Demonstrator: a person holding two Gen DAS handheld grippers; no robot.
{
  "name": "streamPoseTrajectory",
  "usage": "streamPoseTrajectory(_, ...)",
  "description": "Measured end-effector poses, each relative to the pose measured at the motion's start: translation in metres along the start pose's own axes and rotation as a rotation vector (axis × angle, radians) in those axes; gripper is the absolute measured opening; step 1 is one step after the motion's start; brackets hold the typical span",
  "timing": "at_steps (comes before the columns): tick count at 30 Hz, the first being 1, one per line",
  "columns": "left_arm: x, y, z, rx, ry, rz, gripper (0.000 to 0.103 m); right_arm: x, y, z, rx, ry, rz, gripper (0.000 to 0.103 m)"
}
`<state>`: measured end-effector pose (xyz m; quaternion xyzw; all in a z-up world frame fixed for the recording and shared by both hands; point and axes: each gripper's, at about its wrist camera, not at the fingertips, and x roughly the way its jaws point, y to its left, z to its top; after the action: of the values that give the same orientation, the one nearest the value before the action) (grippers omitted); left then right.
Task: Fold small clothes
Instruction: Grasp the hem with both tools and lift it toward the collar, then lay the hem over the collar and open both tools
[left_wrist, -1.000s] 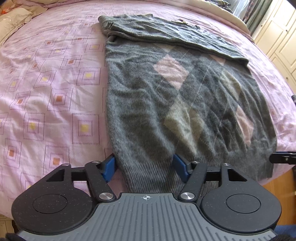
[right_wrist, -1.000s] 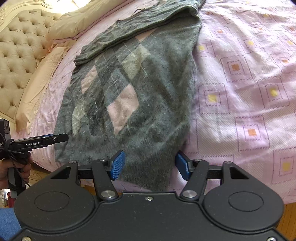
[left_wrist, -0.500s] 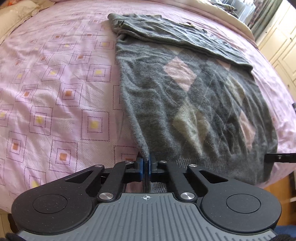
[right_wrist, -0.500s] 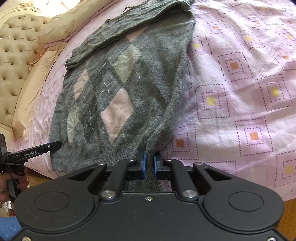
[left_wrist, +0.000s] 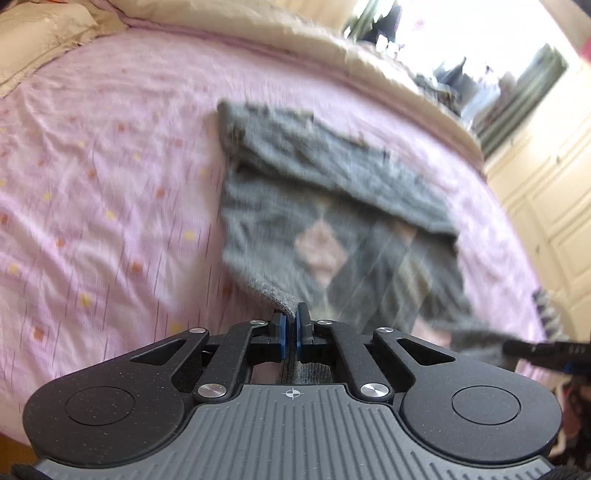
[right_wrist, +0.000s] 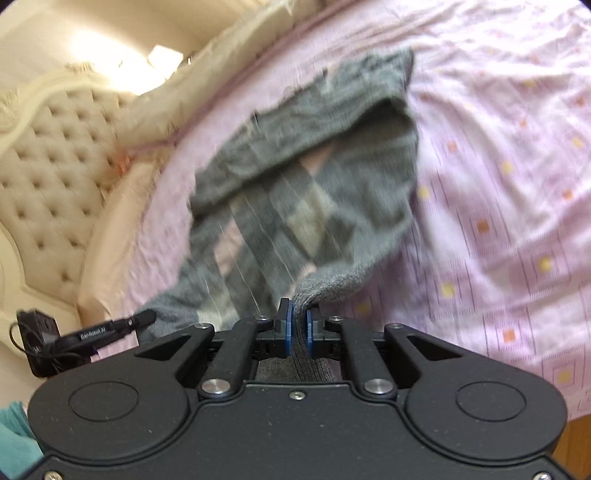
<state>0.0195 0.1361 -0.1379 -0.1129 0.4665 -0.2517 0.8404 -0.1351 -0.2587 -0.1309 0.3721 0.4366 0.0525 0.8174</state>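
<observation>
Grey argyle sweater (left_wrist: 332, 229) pinched at both hem corners, lifted off pink bedspread (left_wrist: 110, 192).
Left gripper (left_wrist: 290, 325) and right gripper (right_wrist: 299, 325) clamped narrow on ribbed hem; frames motion-blurred.

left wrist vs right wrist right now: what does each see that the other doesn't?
Left wrist only: cream panelled wardrobe doors at the right edge, a bright window behind the bed, and the left hand-held gripper shut on the sweater's ribbed hem.

Right wrist only: the cream tufted headboard, a teal cloth at the bottom-left corner, and the right hand-held gripper shut on the hem's other corner.

Both: the grey argyle knitted sweater, hem lifted, sleeve folded across, on the pink square-patterned bedsheet. Each glimpses the other gripper.
</observation>
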Motion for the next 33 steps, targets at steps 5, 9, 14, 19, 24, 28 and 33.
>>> streamPoseTrajectory(5,-0.006,-0.009,0.04,-0.005,-0.085,-0.032,0.004,-0.012,0.005,0.034,0.054,-0.11,0.032,0.014)
streamPoseTrajectory(9,-0.001,-0.018,0.076,-0.006,-0.145,-0.052,0.004,-0.01,0.01,0.071,0.08,-0.192,0.048,0.014)
streamPoseTrajectory(14,0.023,-0.022,0.124,-0.005,-0.188,-0.063,0.004,0.007,0.009,0.12,0.128,-0.274,0.051,0.013)
streamPoseTrajectory(19,0.068,-0.02,0.164,-0.009,-0.181,-0.054,0.004,0.043,-0.003,0.171,0.183,-0.305,0.006,0.013)
streamPoseTrajectory(24,0.126,-0.012,0.193,-0.028,-0.134,-0.017,0.005,0.094,-0.016,0.214,0.208,-0.268,-0.069,0.013)
streamPoseTrajectory(28,0.164,-0.001,0.209,-0.039,-0.078,0.028,0.006,0.129,-0.026,0.238,0.208,-0.223,-0.128,0.013)
streamPoseTrajectory(33,0.192,0.014,0.221,-0.049,-0.015,0.101,0.032,0.157,-0.03,0.257,0.174,-0.177,-0.213,0.023)
